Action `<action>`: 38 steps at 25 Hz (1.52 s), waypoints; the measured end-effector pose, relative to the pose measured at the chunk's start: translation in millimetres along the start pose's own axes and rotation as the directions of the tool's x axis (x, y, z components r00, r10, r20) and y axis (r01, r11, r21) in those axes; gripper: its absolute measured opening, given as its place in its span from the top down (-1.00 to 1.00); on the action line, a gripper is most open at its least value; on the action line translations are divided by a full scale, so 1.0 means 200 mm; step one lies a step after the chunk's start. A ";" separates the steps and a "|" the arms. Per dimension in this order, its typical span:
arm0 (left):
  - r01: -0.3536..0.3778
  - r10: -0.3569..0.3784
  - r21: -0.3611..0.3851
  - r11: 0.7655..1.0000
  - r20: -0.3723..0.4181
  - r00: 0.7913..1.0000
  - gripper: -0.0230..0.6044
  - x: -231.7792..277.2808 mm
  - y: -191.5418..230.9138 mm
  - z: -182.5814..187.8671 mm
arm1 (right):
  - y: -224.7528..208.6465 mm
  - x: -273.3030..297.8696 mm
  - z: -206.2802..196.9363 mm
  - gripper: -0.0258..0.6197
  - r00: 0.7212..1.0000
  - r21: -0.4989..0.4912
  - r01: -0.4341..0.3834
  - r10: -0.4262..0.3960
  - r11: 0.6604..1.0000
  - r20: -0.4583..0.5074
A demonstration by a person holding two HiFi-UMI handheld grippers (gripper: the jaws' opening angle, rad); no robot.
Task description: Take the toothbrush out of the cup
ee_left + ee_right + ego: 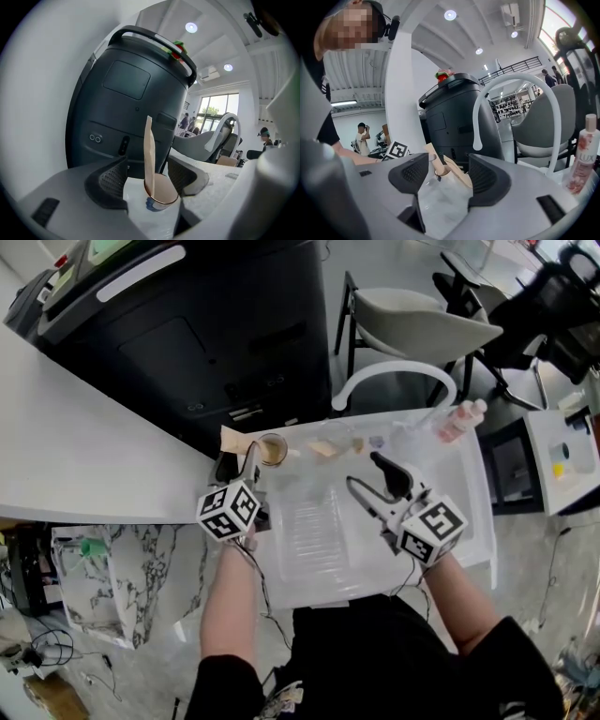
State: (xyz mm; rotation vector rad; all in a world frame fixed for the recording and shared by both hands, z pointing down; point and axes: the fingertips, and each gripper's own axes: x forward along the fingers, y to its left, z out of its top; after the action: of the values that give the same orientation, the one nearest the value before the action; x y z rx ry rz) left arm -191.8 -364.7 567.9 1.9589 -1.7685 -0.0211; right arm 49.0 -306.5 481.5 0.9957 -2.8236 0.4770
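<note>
At cup (pixel 162 193), left gripper (pixel 148 165) jaws wide; right gripper (pixel 446 163) jaws wide.

From the head we look steeply down onto the white tabletop (pixel 309 577). Our camera on the left hand-held gripper (pixel 239 463) sits low, very near the brown round cup (pixel 161 190), facing the dark grey rounded machine (pixel 131 108). Our camera on the right hand-held gripper (pixel 364 470) faces the same machine (pixel 454 117) and cup (pixel 440 169) from farther back.

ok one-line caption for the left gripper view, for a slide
Open left tongs sit either side of the cup, toothbrush standing in it, dark machine behind.
</note>
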 end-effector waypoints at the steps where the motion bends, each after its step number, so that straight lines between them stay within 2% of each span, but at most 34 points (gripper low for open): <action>1: 0.000 0.000 -0.008 1.000 -0.001 1.000 0.12 0.02 0.01 0.00 | -0.01 0.00 -0.01 0.09 1.000 0.002 0.004 -0.004 1.000 -0.003; 9: -0.004 0.004 -0.028 1.000 -0.005 1.000 0.19 0.09 0.03 -0.02 | -0.07 0.01 -0.03 0.11 1.000 0.014 0.021 -0.021 1.000 -0.017; 13: -0.006 0.006 -0.015 1.000 -0.005 1.000 0.62 0.10 0.03 -0.03 | -0.08 0.01 -0.04 0.11 0.999 0.019 0.027 -0.026 0.999 -0.018; 16: 0.001 -0.001 -0.005 1.000 0.000 1.000 0.75 0.10 0.01 -0.02 | -0.08 0.01 -0.04 0.11 0.999 0.023 0.030 -0.030 0.999 -0.017; 26: 0.030 -0.032 0.062 0.998 0.026 0.999 0.80 0.06 -0.08 0.05 | -0.07 -0.04 -0.01 0.11 0.999 0.025 0.047 -0.047 0.999 0.003; 38: 0.092 -0.119 0.174 0.980 0.147 0.982 0.81 -0.23 -0.29 0.34 | 0.04 -0.07 0.04 0.11 0.999 0.009 0.032 -0.033 0.999 0.032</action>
State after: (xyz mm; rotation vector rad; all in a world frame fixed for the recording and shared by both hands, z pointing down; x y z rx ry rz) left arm -168.9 -344.0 472.2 2.2248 -1.8130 -0.0666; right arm 54.2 -295.2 468.9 1.0585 -2.8309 0.4738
